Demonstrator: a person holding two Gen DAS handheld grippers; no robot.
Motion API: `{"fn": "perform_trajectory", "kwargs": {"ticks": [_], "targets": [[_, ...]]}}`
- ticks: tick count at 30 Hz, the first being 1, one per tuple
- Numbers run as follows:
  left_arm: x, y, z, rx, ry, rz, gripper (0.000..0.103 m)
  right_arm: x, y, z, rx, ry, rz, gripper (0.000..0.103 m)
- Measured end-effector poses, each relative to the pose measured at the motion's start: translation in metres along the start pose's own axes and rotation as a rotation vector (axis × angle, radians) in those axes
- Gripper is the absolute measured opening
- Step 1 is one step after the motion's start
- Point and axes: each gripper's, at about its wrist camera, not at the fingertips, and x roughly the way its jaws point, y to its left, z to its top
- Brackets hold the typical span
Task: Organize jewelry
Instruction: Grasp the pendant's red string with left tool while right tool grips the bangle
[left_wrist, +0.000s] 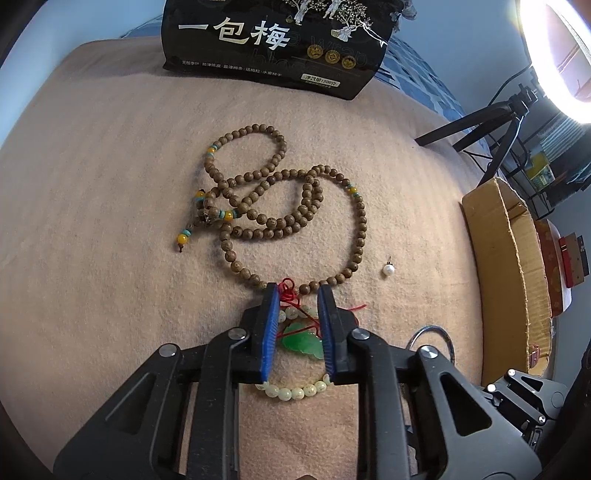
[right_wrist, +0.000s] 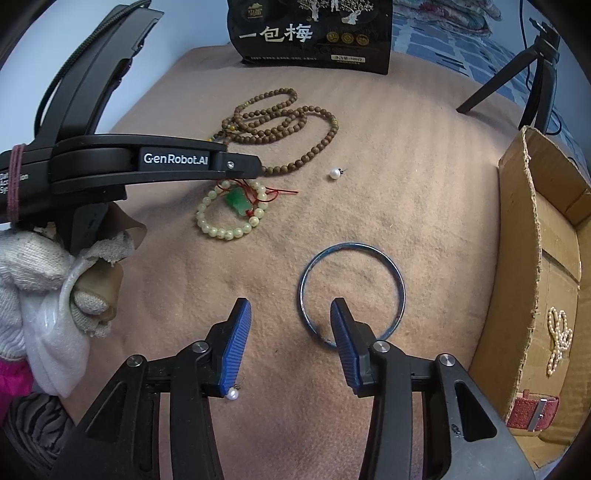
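Note:
A pale bead bracelet (left_wrist: 291, 392) (right_wrist: 226, 232) with a green pendant (left_wrist: 301, 343) (right_wrist: 236, 201) and red cord lies on the tan cloth, touching a long wooden bead necklace (left_wrist: 288, 206) (right_wrist: 288, 122). My left gripper (left_wrist: 298, 291) (right_wrist: 258, 170) points down over the bracelet's top. Its blue pads flank the red knot and a few beads with a gap left. My right gripper (right_wrist: 290, 302) is open; its right finger stands inside a thin metal bangle (right_wrist: 399, 284) (left_wrist: 432, 330), whose left rim runs between the fingers. One pearl earring (right_wrist: 232, 393) lies by the left pad's base, another (right_wrist: 335, 173) (left_wrist: 388, 269) further off.
An open cardboard box (right_wrist: 535, 258) (left_wrist: 498, 258) at the right holds a pearl strand (right_wrist: 557, 339) and a red watch strap (right_wrist: 532, 410). A black snack bag (left_wrist: 273, 44) (right_wrist: 310, 33) stands at the back. A tripod (right_wrist: 535, 74) and ring light (left_wrist: 554, 55) are far right. A gloved hand (right_wrist: 37, 266) holds the left gripper.

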Motion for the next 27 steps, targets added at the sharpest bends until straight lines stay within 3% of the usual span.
{"fn": "perform_trajectory", "kwargs": {"ticks": [5, 15, 20, 27], "targets": [[0.002, 0.002, 0.000, 0.000, -0.001, 0.005, 0.005, 0.006, 0.002, 0.002, -0.007, 0.007, -0.007, 0.039], [-0.009, 0.011, 0.002, -0.024, -0.039, -0.013, 0.002, 0.022, 0.010, 0.005, -0.045, 0.027, -0.057, 0.029], [-0.009, 0.010, -0.001, -0.015, -0.036, -0.009, 0.002, 0.020, 0.011, 0.000, -0.068, 0.023, -0.085, 0.007], [-0.018, 0.005, -0.003, -0.004, -0.054, -0.013, 0.002, 0.012, 0.009, -0.004, -0.065, -0.001, -0.075, 0.003]]}}
